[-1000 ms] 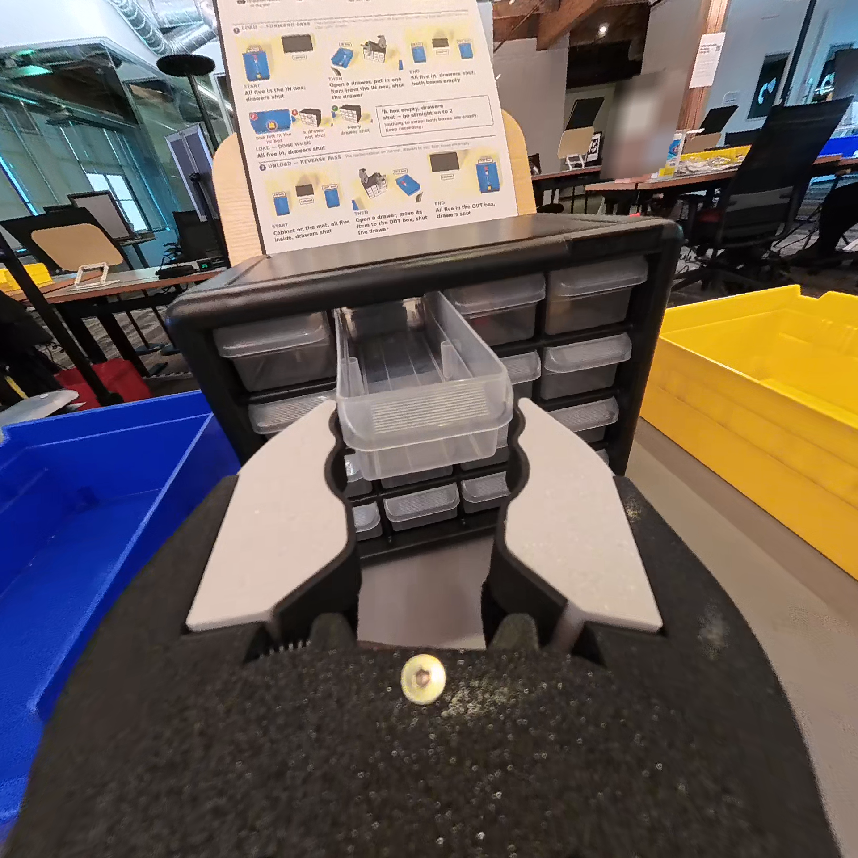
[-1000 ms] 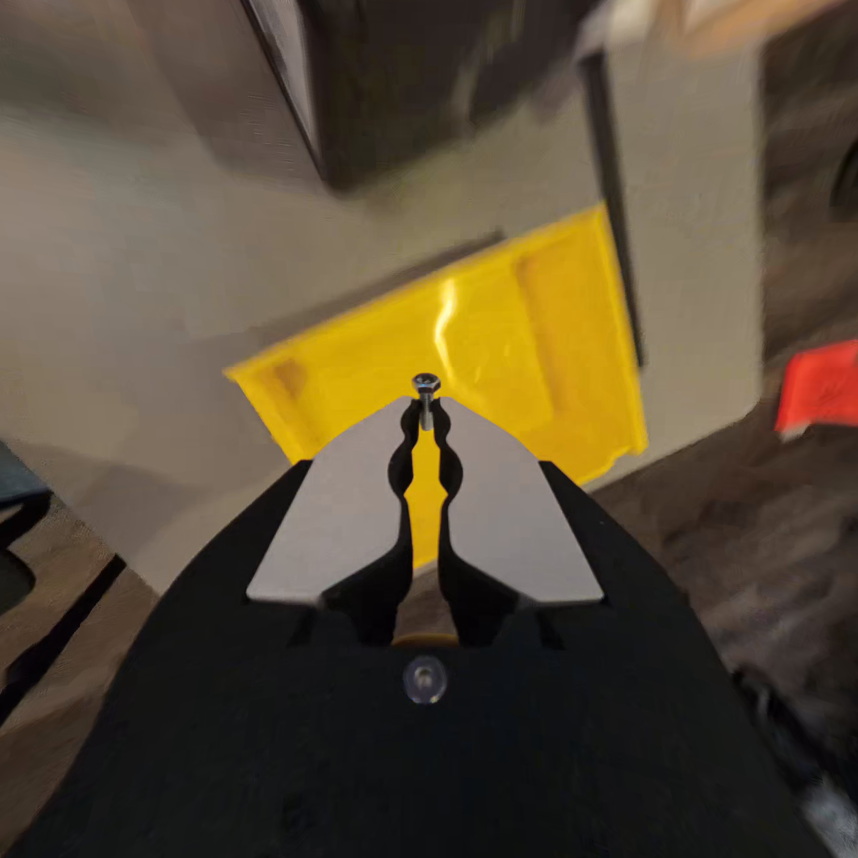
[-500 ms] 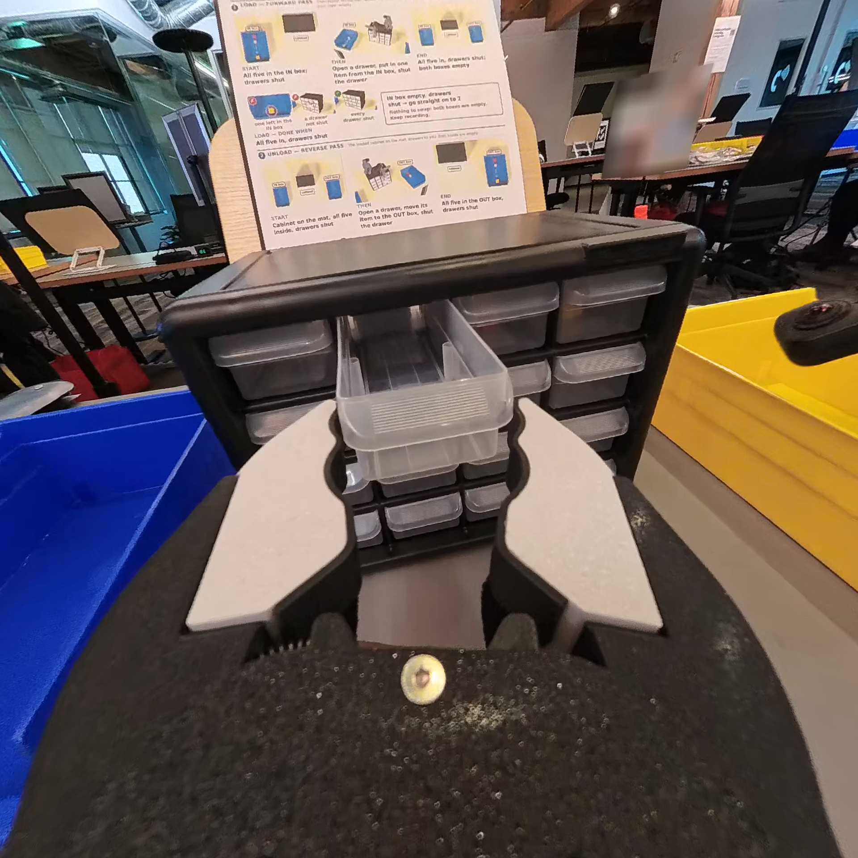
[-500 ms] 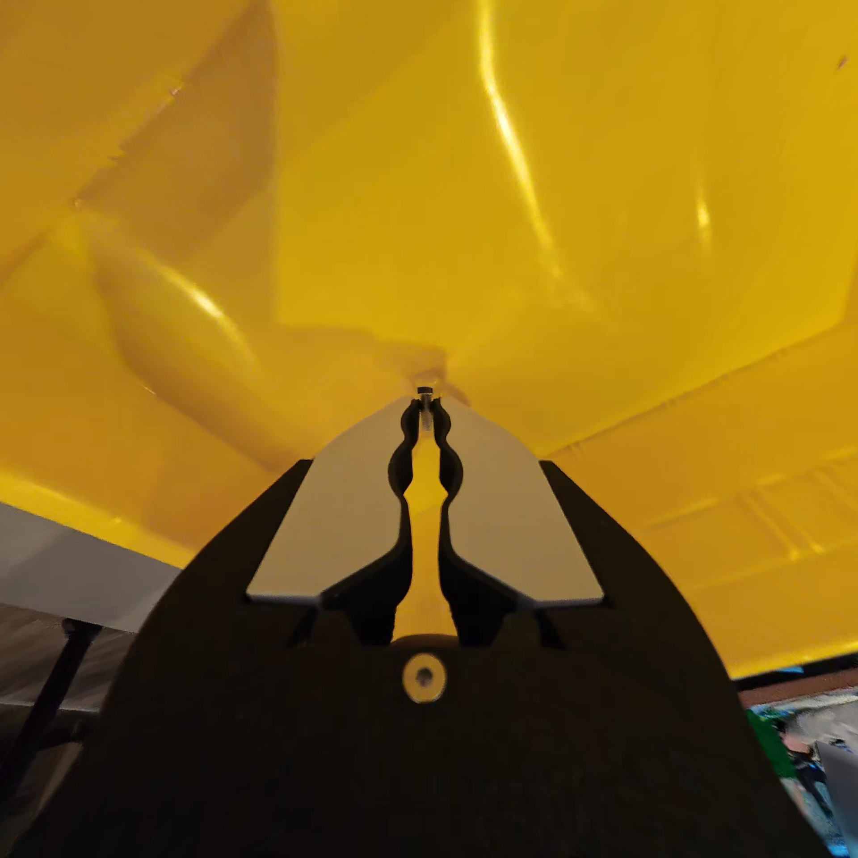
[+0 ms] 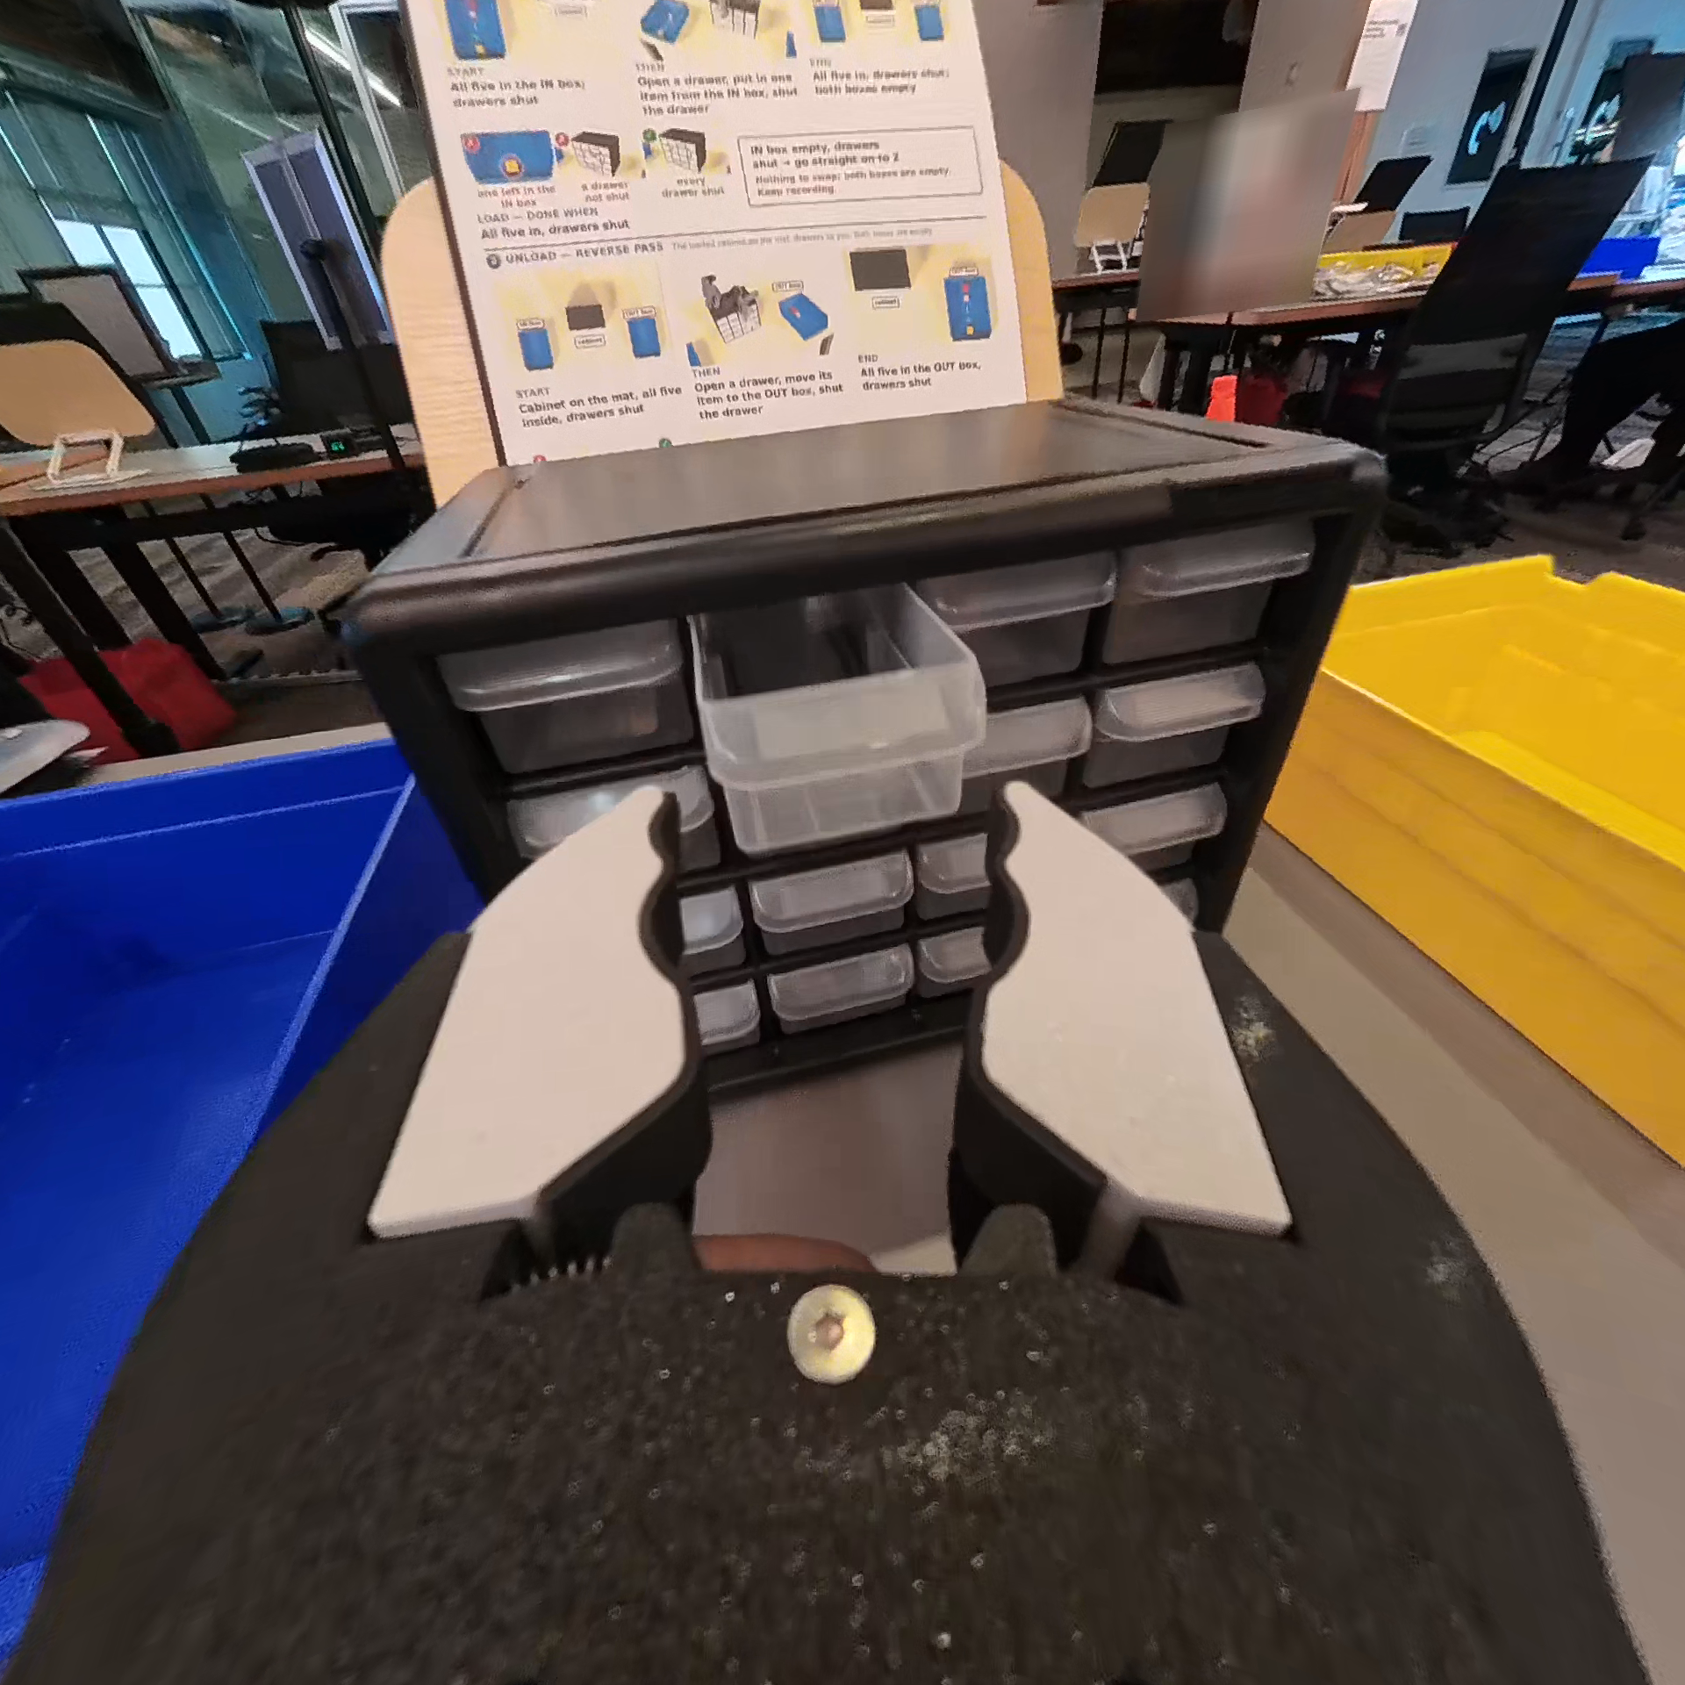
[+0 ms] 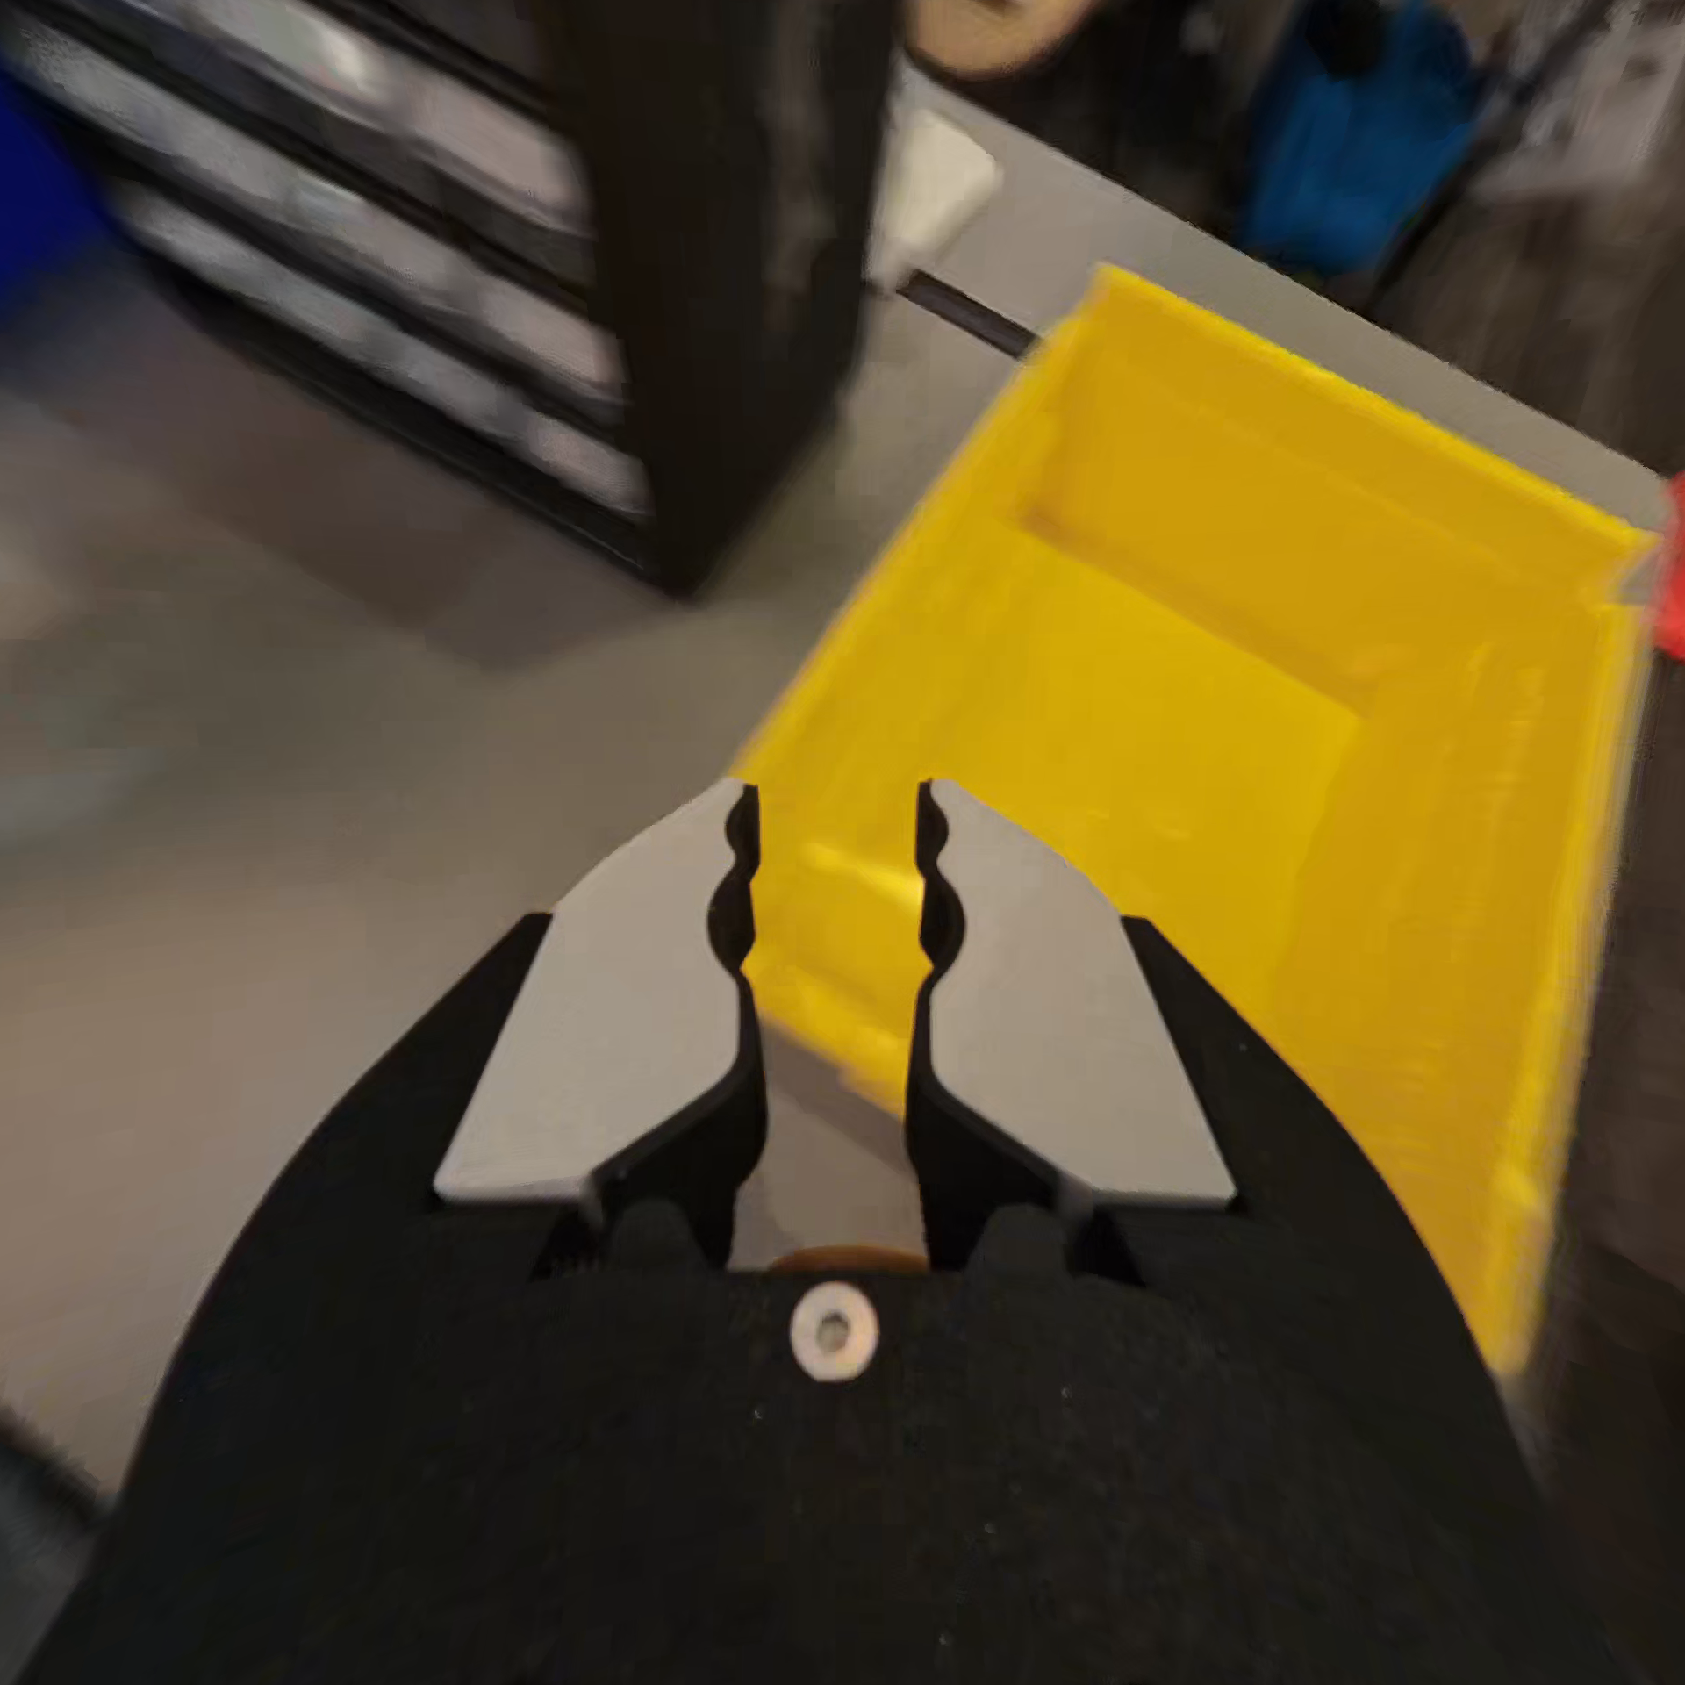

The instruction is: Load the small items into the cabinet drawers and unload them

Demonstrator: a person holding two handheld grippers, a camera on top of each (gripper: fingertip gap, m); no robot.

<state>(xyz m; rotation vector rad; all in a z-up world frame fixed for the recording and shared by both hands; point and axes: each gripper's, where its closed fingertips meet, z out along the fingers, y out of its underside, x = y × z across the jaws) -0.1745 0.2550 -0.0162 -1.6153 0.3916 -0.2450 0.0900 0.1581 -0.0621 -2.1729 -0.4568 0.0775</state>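
Note:
The black cabinet [image 5: 875, 511] with clear drawers stands ahead in the left wrist view. One top-row drawer [image 5: 834, 729] is pulled out and looks empty. My left gripper [image 5: 832, 802] is open and empty, just in front of and below that drawer, not touching it. In the blurred right wrist view my right gripper [image 6: 837, 802] is open and empty above the near corner of the yellow bin [image 6: 1231, 729]. The cabinet's side [image 6: 720, 301] shows at upper left. No screw shows in the bin; blur hides detail.
A blue bin [image 5: 182, 957] sits left of the cabinet and the yellow bin [image 5: 1504, 775] right of it, on a grey mat [image 6: 273, 729]. An instruction sheet [image 5: 720, 219] stands behind the cabinet. Desks and chairs fill the background.
My right gripper, shut on a small screw, went down into the yellow bin, then opened and pulled back out without it. My left gripper drew back slightly from the open drawer.

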